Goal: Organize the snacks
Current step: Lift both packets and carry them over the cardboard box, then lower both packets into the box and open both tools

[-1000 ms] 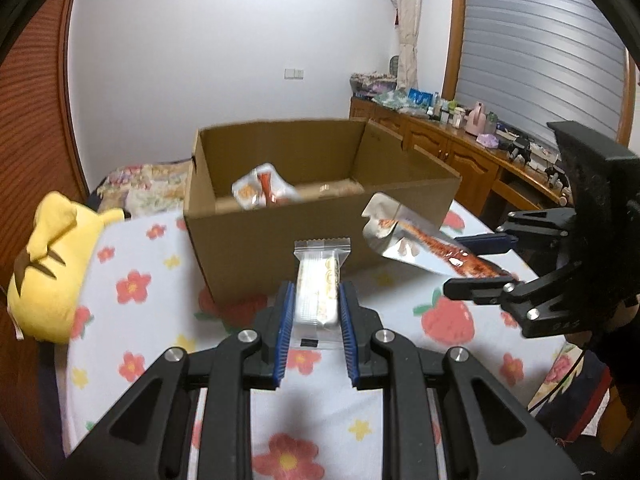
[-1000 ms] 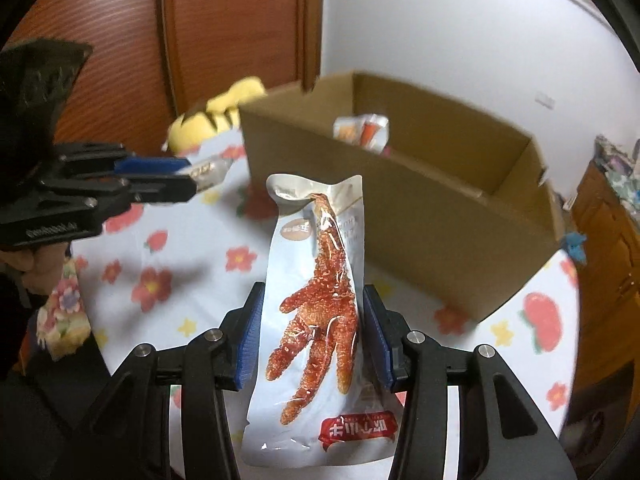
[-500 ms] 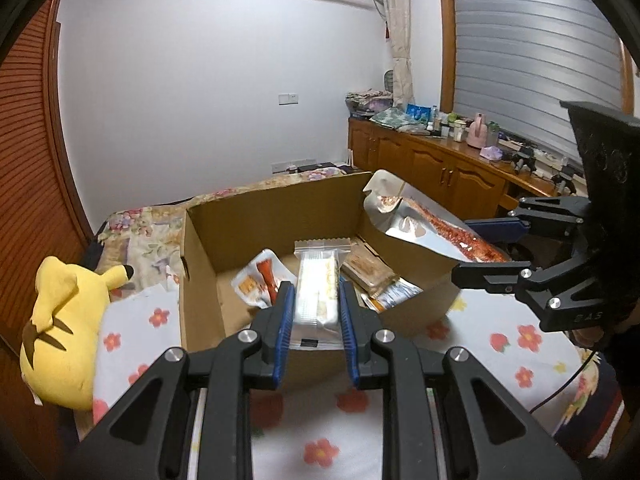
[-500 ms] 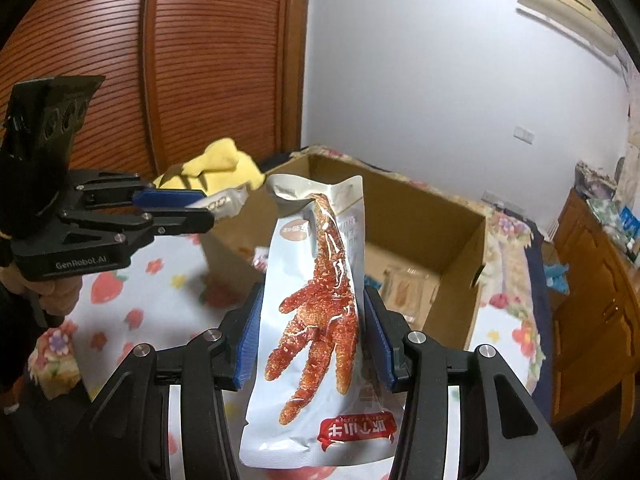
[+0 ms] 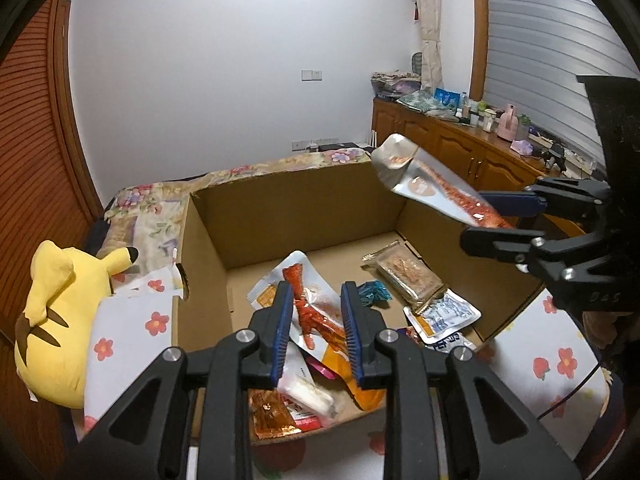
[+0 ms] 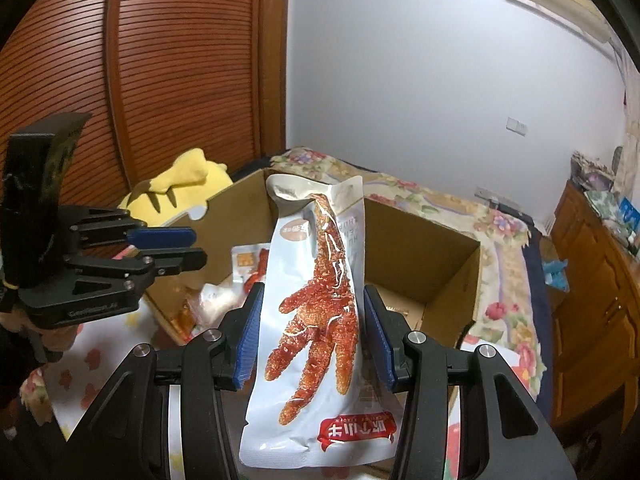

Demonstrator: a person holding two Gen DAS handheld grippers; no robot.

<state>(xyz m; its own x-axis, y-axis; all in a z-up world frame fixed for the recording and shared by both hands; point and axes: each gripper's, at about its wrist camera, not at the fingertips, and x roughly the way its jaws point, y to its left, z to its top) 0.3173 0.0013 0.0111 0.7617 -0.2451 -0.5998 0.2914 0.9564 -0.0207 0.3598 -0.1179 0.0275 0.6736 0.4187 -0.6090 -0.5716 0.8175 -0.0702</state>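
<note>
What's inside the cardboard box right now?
Loose snack packets lie on the floor of the cardboard box: a chicken-foot pouch, a brown vacuum pack, a blue-and-white sachet and a white bar. The left gripper hides part of the near pile.

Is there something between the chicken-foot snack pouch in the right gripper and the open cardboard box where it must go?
Nothing visible blocks it. The right gripper holds the white chicken-foot snack pouch above the brown cardboard box, whose top is open. The left gripper hangs over the box's other side, apart from the pouch.
</note>
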